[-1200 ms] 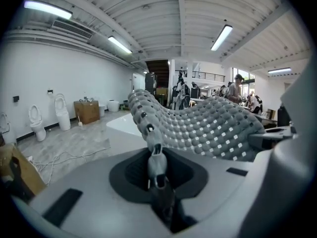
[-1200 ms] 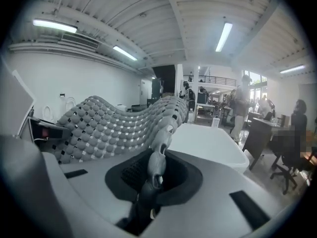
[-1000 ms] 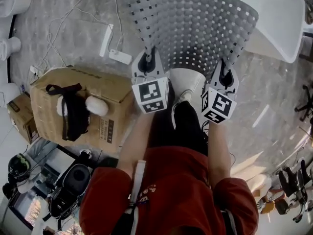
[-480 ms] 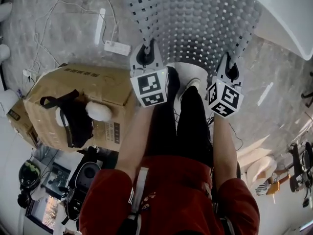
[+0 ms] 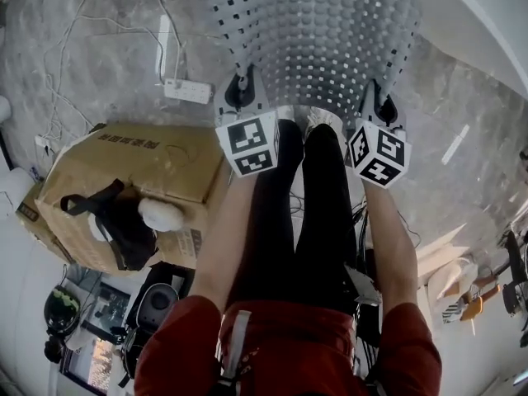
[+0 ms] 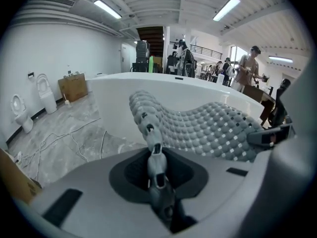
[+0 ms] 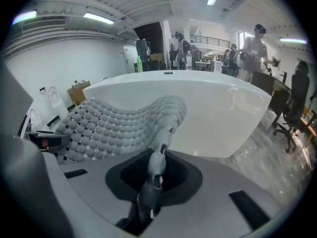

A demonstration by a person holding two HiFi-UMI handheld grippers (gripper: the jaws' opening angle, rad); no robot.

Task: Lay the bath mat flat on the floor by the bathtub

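A grey bath mat point(image 5: 318, 40) with round bumps and square holes hangs spread out in front of me, held by its two near corners. My left gripper point(image 5: 239, 91) is shut on the left corner, my right gripper point(image 5: 381, 106) on the right corner. In the left gripper view the mat's edge point(image 6: 148, 128) runs up out of the left gripper point(image 6: 156, 175), with the white bathtub point(image 6: 114, 98) just behind. From the right gripper point(image 7: 152, 175) in its own view the mat point(image 7: 114, 123) rises in the same way before the bathtub point(image 7: 223, 113). The bathtub's rim point(image 5: 487, 15) lies beyond the mat, top right.
A cardboard box point(image 5: 140, 172) with a black bag point(image 5: 124, 221) on it stands at my left. A white power strip point(image 5: 186, 91) and loose cables lie on the marble floor. Toilets point(image 6: 47, 90) stand by the far wall. People stand behind the tub.
Both grippers and the mat have shifted forward and up in the head view, closer to the tub. The person's legs show more, and the box has slid down the frame.
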